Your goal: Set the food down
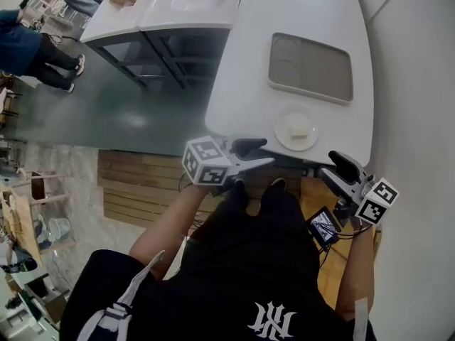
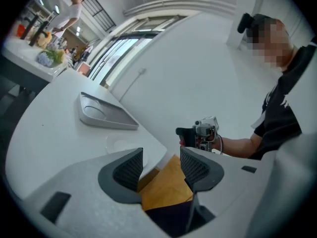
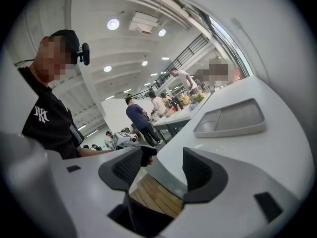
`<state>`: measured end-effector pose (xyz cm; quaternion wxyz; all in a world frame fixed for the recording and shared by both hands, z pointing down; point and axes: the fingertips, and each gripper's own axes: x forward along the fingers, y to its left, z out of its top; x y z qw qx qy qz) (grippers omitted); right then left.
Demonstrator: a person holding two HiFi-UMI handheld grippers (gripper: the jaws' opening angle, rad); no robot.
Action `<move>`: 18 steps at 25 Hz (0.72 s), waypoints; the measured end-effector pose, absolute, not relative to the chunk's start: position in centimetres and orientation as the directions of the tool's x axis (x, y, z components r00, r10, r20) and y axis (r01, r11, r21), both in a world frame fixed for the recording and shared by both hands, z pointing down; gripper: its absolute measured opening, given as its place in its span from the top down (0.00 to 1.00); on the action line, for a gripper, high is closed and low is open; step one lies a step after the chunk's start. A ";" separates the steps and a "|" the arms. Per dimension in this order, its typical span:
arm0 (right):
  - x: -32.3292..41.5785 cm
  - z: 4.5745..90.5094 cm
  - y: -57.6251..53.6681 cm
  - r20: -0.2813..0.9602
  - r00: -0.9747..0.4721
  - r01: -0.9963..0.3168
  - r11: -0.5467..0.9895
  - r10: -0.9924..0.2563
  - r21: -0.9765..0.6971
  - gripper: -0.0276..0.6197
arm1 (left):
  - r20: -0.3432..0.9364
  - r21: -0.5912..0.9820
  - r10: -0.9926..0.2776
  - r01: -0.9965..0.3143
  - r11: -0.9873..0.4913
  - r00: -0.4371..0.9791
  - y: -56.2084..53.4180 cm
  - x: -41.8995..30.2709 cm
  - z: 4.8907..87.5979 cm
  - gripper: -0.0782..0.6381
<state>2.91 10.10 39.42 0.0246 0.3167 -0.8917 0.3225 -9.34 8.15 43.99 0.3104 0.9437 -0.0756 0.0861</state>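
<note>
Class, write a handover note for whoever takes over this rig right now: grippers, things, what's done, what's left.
Left gripper: open, empty, held off the table's near edge.
Right gripper: open, empty, beside that edge.
Food lies on the plate near the edge; the tray beyond it is empty.
Done: food looks set down.
Left: nothing obvious.

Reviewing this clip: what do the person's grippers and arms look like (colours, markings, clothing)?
The left gripper and right gripper have pale grey bodies and dark ribbed pads. Each carries a white cube printed with black square markers. A small screen with thin cables sits on the right one. The person wears a black short-sleeved T-shirt with a white logo.
</note>
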 end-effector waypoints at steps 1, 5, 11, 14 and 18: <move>3.3 40.0 9.4 0.264 -0.798 -0.583 0.582 -0.541 -0.567 0.60 | 0.231 0.592 -0.101 -0.222 -0.775 0.968 7.3 -9.4 44.7 0.60; 5.1 42.8 6.3 0.313 -0.809 -0.574 0.555 -0.497 -0.603 0.60 | 0.308 0.629 -0.136 -0.309 -0.713 0.942 4.4 -9.0 47.3 0.58; 8.4 47.3 1.3 0.428 -0.820 -0.570 0.477 -0.379 -0.669 0.60 | 0.443 0.658 -0.213 -0.477 -0.583 0.871 0.7 -7.4 49.2 0.58; 9.3 49.4 -0.1 0.469 -0.823 -0.567 0.438 -0.319 -0.697 0.60 | 0.532 0.635 -0.203 -0.546 -0.546 0.822 0.3 -6.9 50.9 0.58; 9.3 51.5 -0.5 0.485 -0.844 -0.535 0.408 -0.227 -0.740 0.61 | 0.591 0.635 -0.197 -0.601 -0.485 0.782 0.3 -6.1 52.7 0.58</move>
